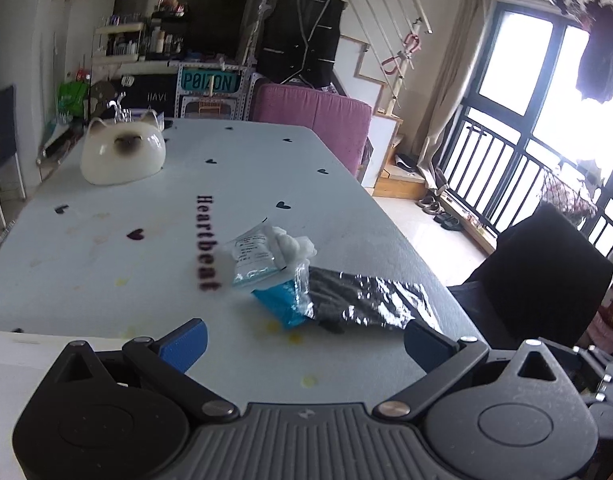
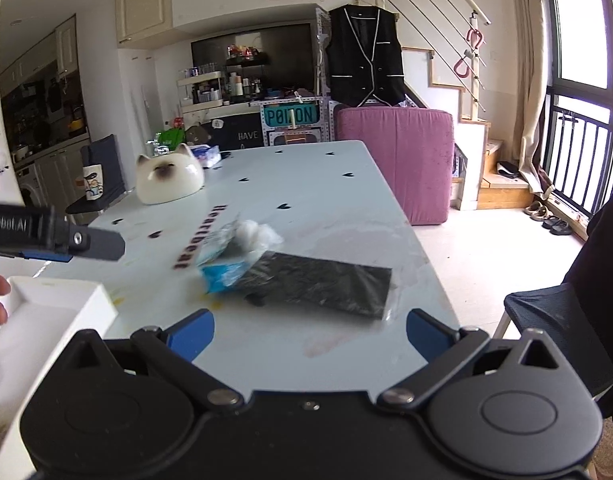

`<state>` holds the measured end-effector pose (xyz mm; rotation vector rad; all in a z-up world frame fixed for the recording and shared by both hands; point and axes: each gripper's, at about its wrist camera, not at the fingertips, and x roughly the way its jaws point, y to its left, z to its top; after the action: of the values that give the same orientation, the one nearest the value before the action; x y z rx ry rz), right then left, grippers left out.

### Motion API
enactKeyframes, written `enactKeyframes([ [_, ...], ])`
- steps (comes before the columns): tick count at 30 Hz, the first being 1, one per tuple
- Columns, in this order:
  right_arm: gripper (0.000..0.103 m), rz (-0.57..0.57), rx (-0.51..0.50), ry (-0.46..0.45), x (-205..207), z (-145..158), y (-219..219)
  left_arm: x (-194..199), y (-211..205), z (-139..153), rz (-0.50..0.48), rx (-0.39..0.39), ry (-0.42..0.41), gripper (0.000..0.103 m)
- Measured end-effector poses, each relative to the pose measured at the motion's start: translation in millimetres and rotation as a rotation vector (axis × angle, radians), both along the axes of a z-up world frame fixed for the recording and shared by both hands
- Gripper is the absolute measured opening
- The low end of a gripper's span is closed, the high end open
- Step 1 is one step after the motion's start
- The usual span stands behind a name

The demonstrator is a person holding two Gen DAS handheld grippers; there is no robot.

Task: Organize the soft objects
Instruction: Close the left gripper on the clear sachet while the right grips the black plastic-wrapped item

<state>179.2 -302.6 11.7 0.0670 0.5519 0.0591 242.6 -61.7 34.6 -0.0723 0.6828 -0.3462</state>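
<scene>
Soft packets (image 1: 274, 268) are lying clustered mid-table (image 1: 106, 264), untouched. We are hovering both grippers, left gripper (image 1: 306, 340) and right gripper (image 2: 310, 332), fingers spread and empty; we are judging a low, centred approach on the black pouch (image 2: 322, 284) best.

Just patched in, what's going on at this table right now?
A person holds a gripper in each hand over the heart-print table. Both the left gripper and right gripper are open and empty. Ahead of them lies a small pile: a black packet in clear wrap, a blue packet, a clear bag with a label and white cotton balls, none picked up yet. A white tray sits to the left, and a cat-shaped container stands further back.
</scene>
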Motion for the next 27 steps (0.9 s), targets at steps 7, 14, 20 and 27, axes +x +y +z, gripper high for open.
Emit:
enactKeyframes([
  [7, 0.103, -0.006, -0.038, 0.024, 46.9, -22.4, -6.1, 65.8, -9.9, -18.8, 0.071, -0.111, 0.087, 0.103],
  [14, 0.084, -0.034, 0.008, 0.026, 91.6, -34.9, -12.2, 122.9, -17.6, -45.5, 0.13, -0.101, 0.097, 0.102],
  [20, 0.048, -0.074, 0.034, 0.069, 134.8, -49.3, -24.4, 159.3, -11.5, -65.6, 0.188, -0.115, 0.066, 0.09],
  [27, 0.036, -0.045, 0.006, 0.187, 143.0, -76.7, -23.9, 191.4, -7.4, -88.8, 0.2, -0.179, 0.125, 0.087],
])
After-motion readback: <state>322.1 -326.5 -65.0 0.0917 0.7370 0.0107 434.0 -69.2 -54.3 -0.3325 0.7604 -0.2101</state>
